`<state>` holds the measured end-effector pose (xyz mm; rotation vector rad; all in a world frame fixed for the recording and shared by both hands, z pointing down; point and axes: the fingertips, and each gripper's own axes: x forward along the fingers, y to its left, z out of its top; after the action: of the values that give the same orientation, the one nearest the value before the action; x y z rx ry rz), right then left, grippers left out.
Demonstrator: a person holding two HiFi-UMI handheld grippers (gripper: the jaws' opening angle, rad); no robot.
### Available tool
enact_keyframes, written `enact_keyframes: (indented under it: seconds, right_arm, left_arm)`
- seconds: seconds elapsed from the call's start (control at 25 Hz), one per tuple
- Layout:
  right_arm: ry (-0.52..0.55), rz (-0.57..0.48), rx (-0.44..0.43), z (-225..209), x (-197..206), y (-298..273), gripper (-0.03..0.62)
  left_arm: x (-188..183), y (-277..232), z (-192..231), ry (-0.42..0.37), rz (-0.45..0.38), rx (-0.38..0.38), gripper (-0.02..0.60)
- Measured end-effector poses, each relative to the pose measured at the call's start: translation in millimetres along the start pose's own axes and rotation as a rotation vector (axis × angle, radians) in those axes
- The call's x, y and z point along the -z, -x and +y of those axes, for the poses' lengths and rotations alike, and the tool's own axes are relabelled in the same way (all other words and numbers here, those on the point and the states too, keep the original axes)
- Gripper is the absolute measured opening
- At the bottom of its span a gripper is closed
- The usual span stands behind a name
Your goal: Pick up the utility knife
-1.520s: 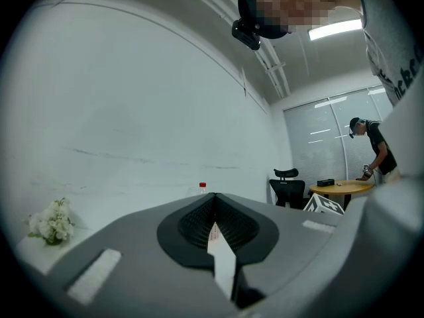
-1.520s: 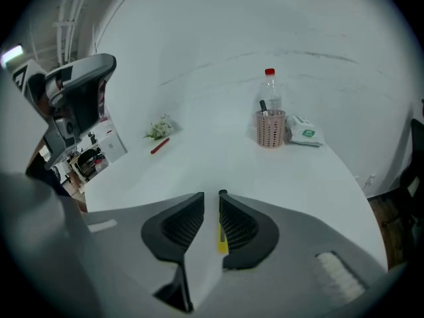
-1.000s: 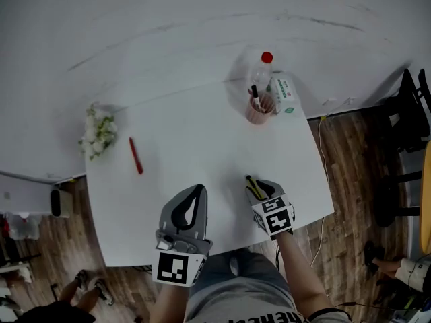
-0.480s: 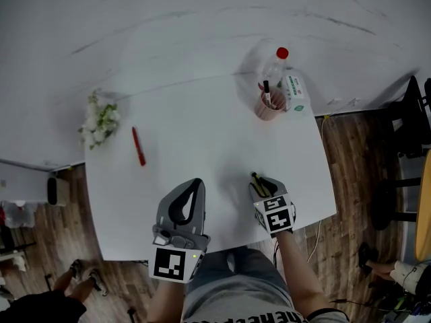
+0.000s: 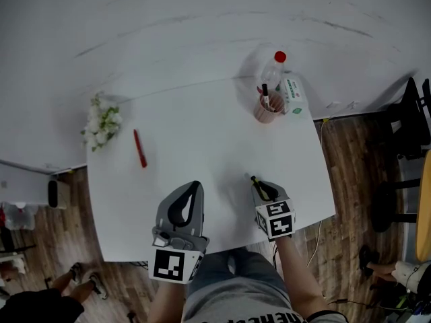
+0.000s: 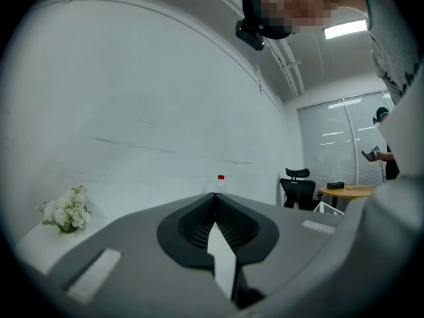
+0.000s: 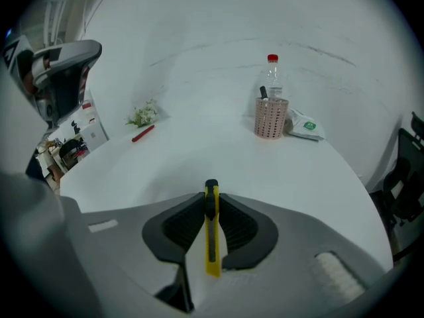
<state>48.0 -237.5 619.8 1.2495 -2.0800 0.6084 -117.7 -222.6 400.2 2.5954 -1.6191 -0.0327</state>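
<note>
The yellow and black utility knife (image 7: 211, 230) stands on edge between the jaws of my right gripper (image 7: 211, 201), its tip poking out past them. The jaws are closing and their pads touch the knife's sides. In the head view the knife (image 5: 257, 182) and right gripper (image 5: 264, 190) are low on the white table (image 5: 202, 133), near its front right edge. My left gripper (image 5: 195, 184) hovers at the front middle, shut and holding nothing. The left gripper view shows that gripper (image 6: 214, 196) with its jaws together.
A pink pen cup (image 5: 267, 110), a red-capped bottle (image 5: 274, 67) and a tissue pack (image 5: 294, 94) stand at the table's far right corner. A red pen (image 5: 139, 149) lies at the left, beside white flowers (image 5: 101, 123). A black chair (image 5: 411, 123) stands at the right.
The right gripper's jaws, wide around the knife before, have come together on it. Both hands have stayed almost where they were.
</note>
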Motion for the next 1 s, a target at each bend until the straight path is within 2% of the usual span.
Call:
enact_keyframes:
  seconds: [0.24, 1.0]
  right_arm:
    - [-0.025, -0.1, 0.014, -5, -15, 22, 0.066]
    - [-0.074, -0.321, 0.016, -10, -46, 101, 0.067]
  left_arm:
    - [-6, 1, -6, -0.007, -0.017, 0.007, 0.02]
    - [-22, 5, -37, -0.046, -0.047, 0.035, 0.02]
